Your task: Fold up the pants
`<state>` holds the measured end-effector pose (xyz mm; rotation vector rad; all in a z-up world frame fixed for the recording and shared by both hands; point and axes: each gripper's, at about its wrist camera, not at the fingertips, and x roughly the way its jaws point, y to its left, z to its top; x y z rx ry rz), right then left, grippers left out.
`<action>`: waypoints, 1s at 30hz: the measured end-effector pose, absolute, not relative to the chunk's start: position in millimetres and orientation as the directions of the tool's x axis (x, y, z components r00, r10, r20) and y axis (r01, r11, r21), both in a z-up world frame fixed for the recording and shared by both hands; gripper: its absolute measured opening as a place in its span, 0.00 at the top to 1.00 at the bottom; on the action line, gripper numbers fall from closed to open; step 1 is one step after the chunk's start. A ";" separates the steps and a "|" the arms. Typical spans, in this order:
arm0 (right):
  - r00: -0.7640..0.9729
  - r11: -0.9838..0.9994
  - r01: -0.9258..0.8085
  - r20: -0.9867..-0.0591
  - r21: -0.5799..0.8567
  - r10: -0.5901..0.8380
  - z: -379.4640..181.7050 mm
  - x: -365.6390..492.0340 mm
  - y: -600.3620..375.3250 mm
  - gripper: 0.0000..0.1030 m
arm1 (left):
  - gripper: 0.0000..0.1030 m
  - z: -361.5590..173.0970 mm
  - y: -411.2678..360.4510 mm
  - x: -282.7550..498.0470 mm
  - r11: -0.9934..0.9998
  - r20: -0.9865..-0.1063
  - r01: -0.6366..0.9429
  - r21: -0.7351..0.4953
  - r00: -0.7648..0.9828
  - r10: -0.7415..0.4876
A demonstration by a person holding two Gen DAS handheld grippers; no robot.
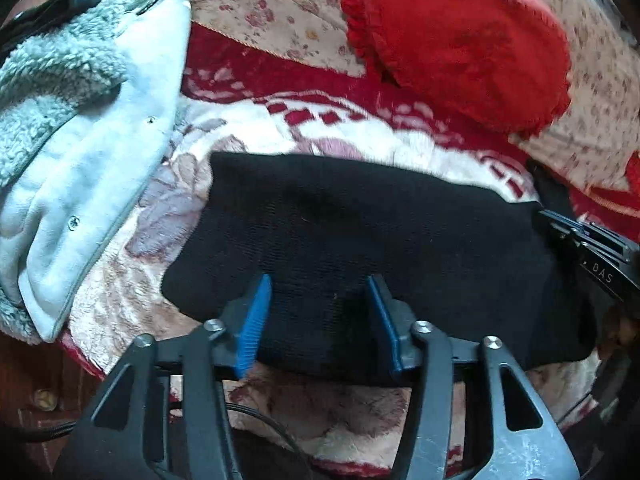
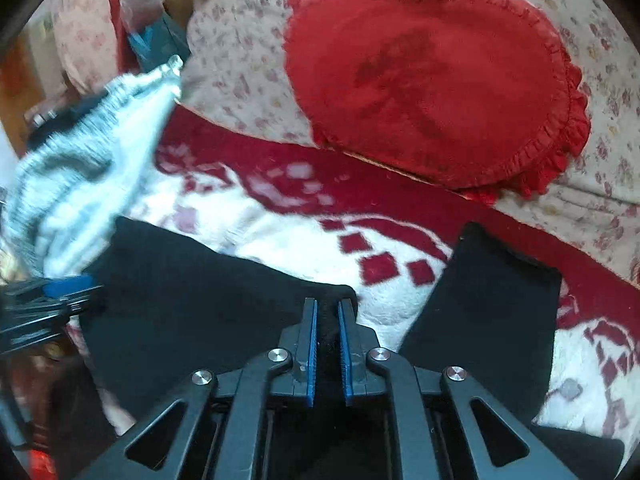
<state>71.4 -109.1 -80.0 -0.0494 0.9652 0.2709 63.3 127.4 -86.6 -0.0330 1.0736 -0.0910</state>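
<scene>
Black knitted pants [image 1: 360, 232], soft and thick, lie flat on a white-and-red plush blanket [image 1: 360, 136], their long axis running left to right across the left wrist view, the left end squared off and the near edge directly under the camera. In the right wrist view the same dark cloth splits into two parts: a broad panel to the left [image 2: 192, 292] and a separate flap to the right [image 2: 492, 304], bare blanket showing between them.

The left gripper [image 1: 320, 316] stands with its blue pads spread wide over the near edge of the cloth, pressing on nothing; the fabric lies just below and beyond its tips. The right gripper [image 2: 328, 340] has its blue pads drawn close on a ridge of black fabric pinched at the inner corner of the broad panel. Seen from the left camera, that right gripper [image 1: 560, 224] sits at the far right end of the pants.

So the right hand holds one end while the left hangs free near the middle of the long side; judged from this, the next fold would run along the long axis, and the left hand is the nearer to the squared left end.

A pale blue fleece-lined jacket [image 1: 80, 128] lies close by the left end, a frilled round red cushion [image 1: 464, 40] well beyond on a flowered sheet [image 1: 260, 4]
</scene>
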 end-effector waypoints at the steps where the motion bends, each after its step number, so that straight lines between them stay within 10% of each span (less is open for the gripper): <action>1: 0.499 0.960 -0.262 -0.838 0.100 0.223 -89.8 74.3 -108.0 0.91 | 0.52 -88.6 122.0 62.4 0.997 -0.874 0.071 -0.034 0.481 -0.064; 9: 0.609 0.990 -0.117 -0.781 0.083 0.137 -46.0 76.9 -160.5 0.60 | 0.52 -61.6 117.9 54.6 0.992 -0.846 0.093 -0.086 0.519 -0.122; 17: 0.400 0.999 0.027 -0.916 -0.024 -0.033 -102.4 135.4 -173.6 0.58 | 0.52 -73.7 83.9 53.8 0.985 -0.868 0.139 -0.099 0.471 -0.154; 21: 0.472 0.999 -0.022 -0.882 -0.025 -0.012 -103.7 129.3 -179.6 0.94 | 0.52 -77.2 76.0 49.5 0.983 -0.872 0.155 -0.098 0.463 -0.160; 30: 0.634 0.985 0.070 -0.769 0.160 0.080 -12.4 -14.9 -270.4 0.96 | 0.52 -75.0 68.2 44.1 0.979 -0.868 0.147 -0.144 0.456 -0.196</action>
